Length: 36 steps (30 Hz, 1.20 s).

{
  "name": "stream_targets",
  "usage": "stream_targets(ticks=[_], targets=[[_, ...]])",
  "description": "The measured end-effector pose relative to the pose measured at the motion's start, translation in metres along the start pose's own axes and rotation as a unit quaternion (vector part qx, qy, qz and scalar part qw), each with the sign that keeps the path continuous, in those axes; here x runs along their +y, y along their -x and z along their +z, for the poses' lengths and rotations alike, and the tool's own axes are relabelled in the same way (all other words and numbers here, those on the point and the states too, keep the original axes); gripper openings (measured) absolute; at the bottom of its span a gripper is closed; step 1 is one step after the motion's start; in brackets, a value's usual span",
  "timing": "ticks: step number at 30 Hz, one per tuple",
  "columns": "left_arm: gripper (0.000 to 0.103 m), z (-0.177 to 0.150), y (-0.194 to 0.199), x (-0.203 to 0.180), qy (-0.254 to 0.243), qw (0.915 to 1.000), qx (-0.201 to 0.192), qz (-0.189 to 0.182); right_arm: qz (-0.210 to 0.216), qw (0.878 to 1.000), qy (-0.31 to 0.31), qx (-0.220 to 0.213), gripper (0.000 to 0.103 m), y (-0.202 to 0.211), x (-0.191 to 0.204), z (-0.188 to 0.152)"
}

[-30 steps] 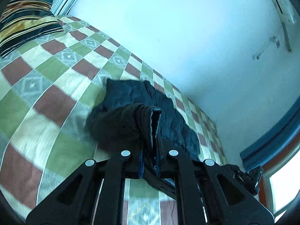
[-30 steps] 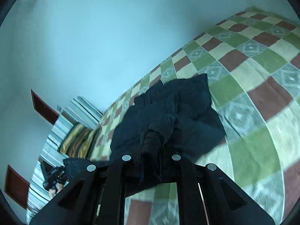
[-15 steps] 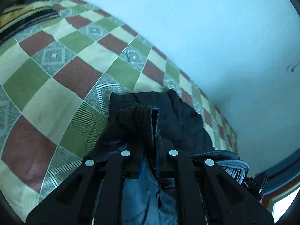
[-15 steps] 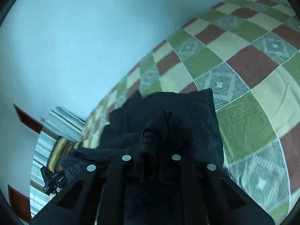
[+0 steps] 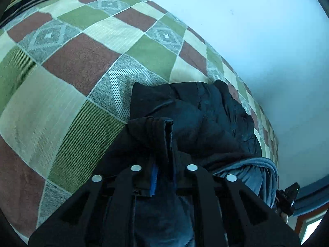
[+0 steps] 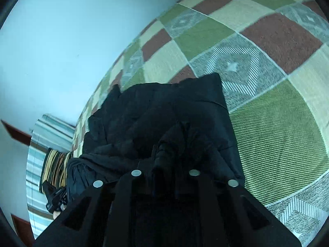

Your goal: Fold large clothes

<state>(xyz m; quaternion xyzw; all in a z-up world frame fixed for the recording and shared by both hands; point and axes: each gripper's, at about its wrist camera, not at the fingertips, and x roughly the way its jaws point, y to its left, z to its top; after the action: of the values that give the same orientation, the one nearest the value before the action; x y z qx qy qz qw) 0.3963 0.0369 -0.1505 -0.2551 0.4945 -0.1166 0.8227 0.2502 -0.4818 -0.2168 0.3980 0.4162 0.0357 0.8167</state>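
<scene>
Both hand-held grippers (image 5: pixel 164 144) (image 6: pixel 164 156), lowered since, are opening with jacket (image 5: pixel 205 113) folds between

Two fisheye cameras, one riding behind each pair of tongs, look steeply down at close range onto a bed with a green, brown and cream checked cover (image 5: pixel 67 65). Both views share the crumpled black padded garment (image 5: pixel 205 115) (image 6: pixel 164 113) and the pale blue wall (image 6: pixel 61 41) beyond.
</scene>
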Motion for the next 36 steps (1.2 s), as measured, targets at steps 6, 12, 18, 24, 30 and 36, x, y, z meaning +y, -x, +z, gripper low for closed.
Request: stream_targets(ticks=[6, 12, 18, 24, 30, 36], targets=[[0.065, -0.005, 0.044, -0.005, 0.0, 0.9989, -0.02, -0.044, 0.023, 0.999, 0.032, -0.021, 0.05, 0.039, 0.011, -0.002], [0.072, -0.012, 0.072, -0.003, -0.06, 0.997, -0.038, -0.029, 0.013, 0.996, 0.086, -0.035, 0.061, 0.062, 0.016, -0.002], [0.073, -0.013, 0.058, 0.002, -0.134, 0.9908, -0.014, -0.008, -0.014, 0.99, 0.135, -0.028, 0.062, 0.053, 0.016, 0.011], [0.079, -0.005, 0.037, -0.006, -0.212, 0.9771, 0.005, -0.024, -0.027, 0.979, 0.202, 0.003, 0.068, 0.027, 0.022, 0.021], [0.079, 0.009, 0.006, -0.004, -0.233, 0.9707, 0.056, -0.018, -0.023, 0.975, 0.22, 0.026, 0.069, 0.011, 0.021, 0.027], [0.04, 0.01, -0.02, -0.001, -0.232, 0.9664, 0.11, -0.006, -0.06, 0.97, 0.233, 0.028, 0.039, 0.002, 0.02, 0.024]])
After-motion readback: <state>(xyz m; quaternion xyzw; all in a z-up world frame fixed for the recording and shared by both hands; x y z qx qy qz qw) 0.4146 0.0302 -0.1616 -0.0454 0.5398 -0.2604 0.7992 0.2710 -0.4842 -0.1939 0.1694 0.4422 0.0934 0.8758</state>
